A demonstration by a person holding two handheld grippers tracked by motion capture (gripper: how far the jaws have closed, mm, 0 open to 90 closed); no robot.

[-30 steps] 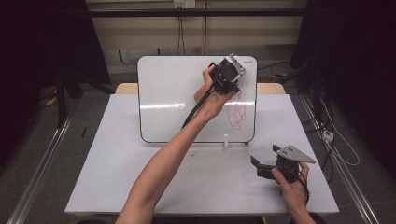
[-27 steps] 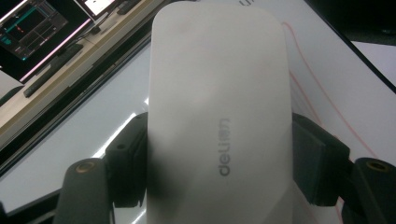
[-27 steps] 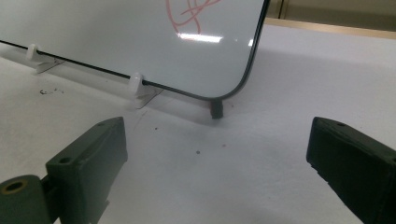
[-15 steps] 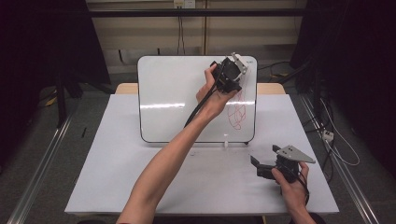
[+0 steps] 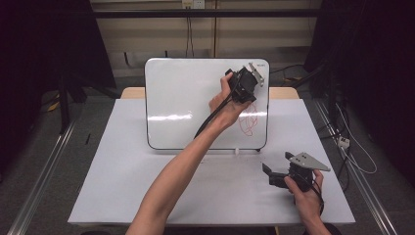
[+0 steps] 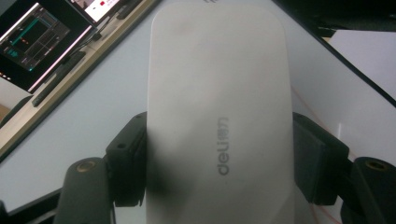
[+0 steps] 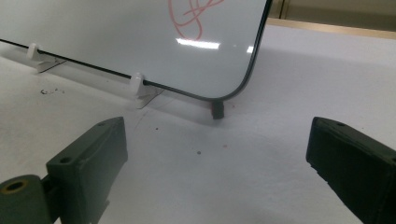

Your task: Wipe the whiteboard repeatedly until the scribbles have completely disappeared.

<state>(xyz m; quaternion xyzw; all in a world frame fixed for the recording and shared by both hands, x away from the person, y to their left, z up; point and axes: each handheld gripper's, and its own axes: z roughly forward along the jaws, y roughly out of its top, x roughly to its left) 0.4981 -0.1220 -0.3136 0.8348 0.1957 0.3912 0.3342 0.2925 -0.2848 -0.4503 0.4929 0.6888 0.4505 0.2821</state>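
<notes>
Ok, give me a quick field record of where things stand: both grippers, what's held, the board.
left gripper: shut on whiteboard eraser, at the board's upper right
right gripper: open, fingers apart, nothing between them, low over the table
whiteboard: propped upright on white clip feet
red scribble: lower right of board, not yet wiped

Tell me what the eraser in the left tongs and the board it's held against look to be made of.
The eraser: likely matte moulded plastic, off-white, with rounded edges and a pressed-in brand mark. The board: a glossy white writing surface, judging by the sharp light reflection across it and the red scribble on it; its thin dark rim could be plastic or metal.
</notes>
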